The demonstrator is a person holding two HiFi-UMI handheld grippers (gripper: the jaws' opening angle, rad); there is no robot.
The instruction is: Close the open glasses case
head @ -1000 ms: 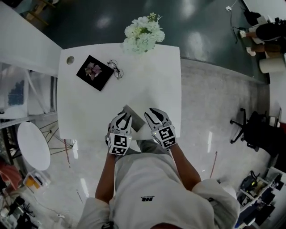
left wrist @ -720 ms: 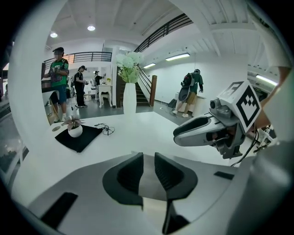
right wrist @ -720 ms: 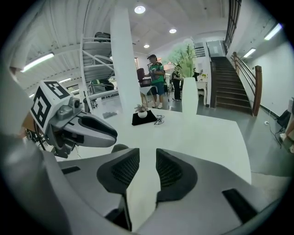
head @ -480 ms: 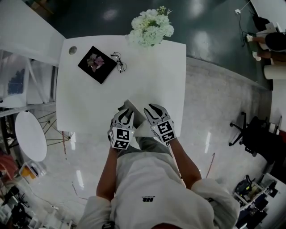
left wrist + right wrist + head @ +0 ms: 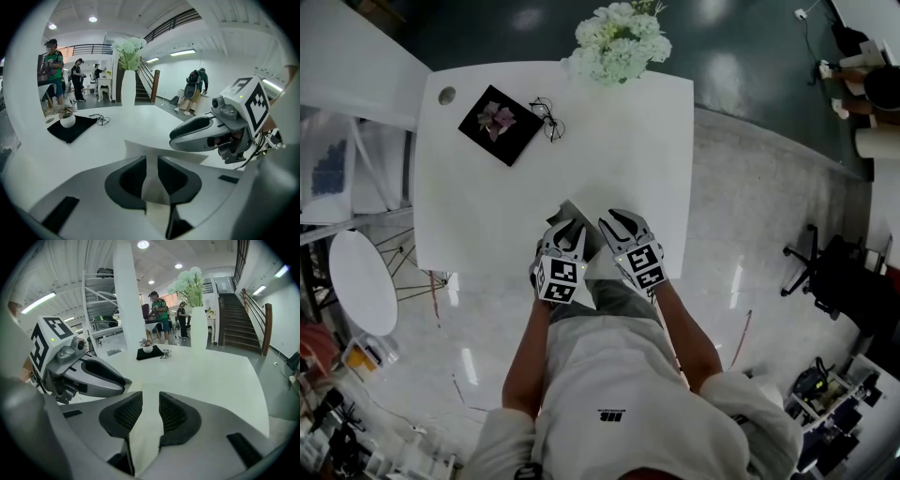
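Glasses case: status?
Left tongs shut on case flap. Right tongs slightly apart, empty. Case not yet closed. Nothing in the way.

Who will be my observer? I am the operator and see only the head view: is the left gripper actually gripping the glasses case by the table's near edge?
Observer: Yes. The left gripper view shows the left gripper pinching a pale flap of the glasses case between its jaws.
Operator: And the other one?
Observer: In its own view the right gripper has its jaws a narrow gap apart, with only the white table visible between them.
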